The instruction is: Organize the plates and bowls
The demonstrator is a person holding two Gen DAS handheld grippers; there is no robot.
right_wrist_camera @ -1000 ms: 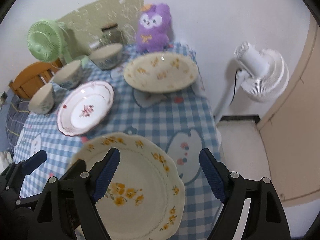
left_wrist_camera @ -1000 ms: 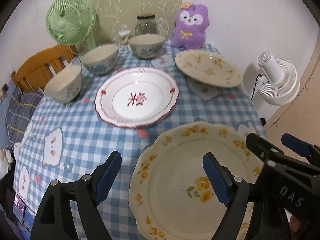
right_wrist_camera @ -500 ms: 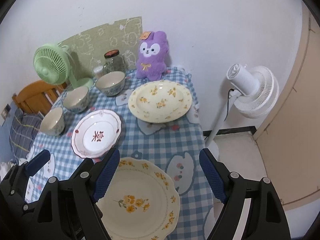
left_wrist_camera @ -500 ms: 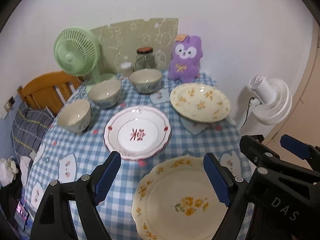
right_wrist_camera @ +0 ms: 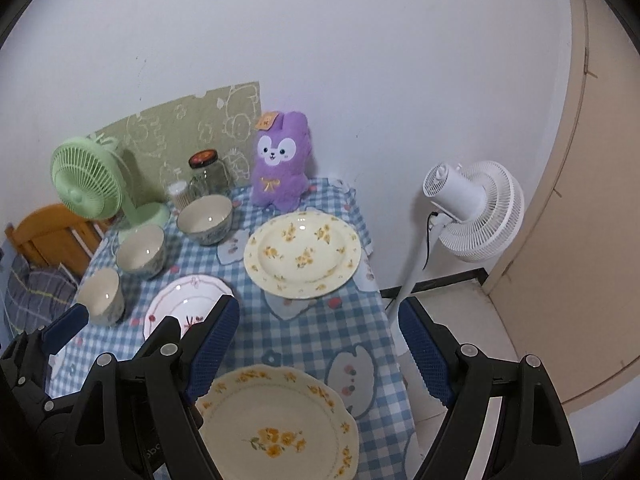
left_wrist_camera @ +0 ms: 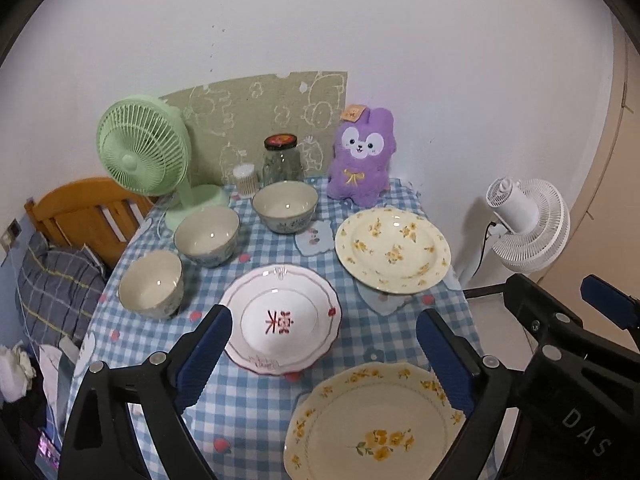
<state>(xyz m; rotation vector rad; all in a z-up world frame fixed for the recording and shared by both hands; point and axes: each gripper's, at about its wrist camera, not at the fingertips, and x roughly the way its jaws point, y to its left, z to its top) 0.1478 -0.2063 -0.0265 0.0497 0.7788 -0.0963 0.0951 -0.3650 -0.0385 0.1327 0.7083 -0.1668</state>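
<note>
Left wrist view: left gripper [left_wrist_camera: 322, 354] is hanging over the counter [left_wrist_camera: 256, 412] with its jaws spreading wider, nothing between the pads, nothing held. Red-trimmed plate [left_wrist_camera: 282, 318] is sitting dead center, with a scalloped yellow-flower plate [left_wrist_camera: 372, 428] at 5 o'clock from it near the front edge, and a round yellow-flower plate [left_wrist_camera: 394, 248] at 2 o'clock. Three bowls are lining up along the left: one [left_wrist_camera: 151, 283] at 9 o'clock, one [left_wrist_camera: 206, 235] at 10, one [left_wrist_camera: 285, 206] at 12. Behind them a green fan [left_wrist_camera: 144, 152], a glass jar [left_wrist_camera: 281, 159] and a purple plush [left_wrist_camera: 362, 156] are standing against the wall. Right gripper is poking in at the right edge.

Right wrist view: right gripper [right_wrist_camera: 318, 354] is hovering wide open and empty. Scalloped plate [right_wrist_camera: 276, 426] is lying right under it at 6 o'clock, round plate [right_wrist_camera: 302, 254] at 12, red-trimmed plate [right_wrist_camera: 182, 304] at 10, partly hidden by the left finger. White floor fan [right_wrist_camera: 472, 212] is standing off the counter's right side.
</note>
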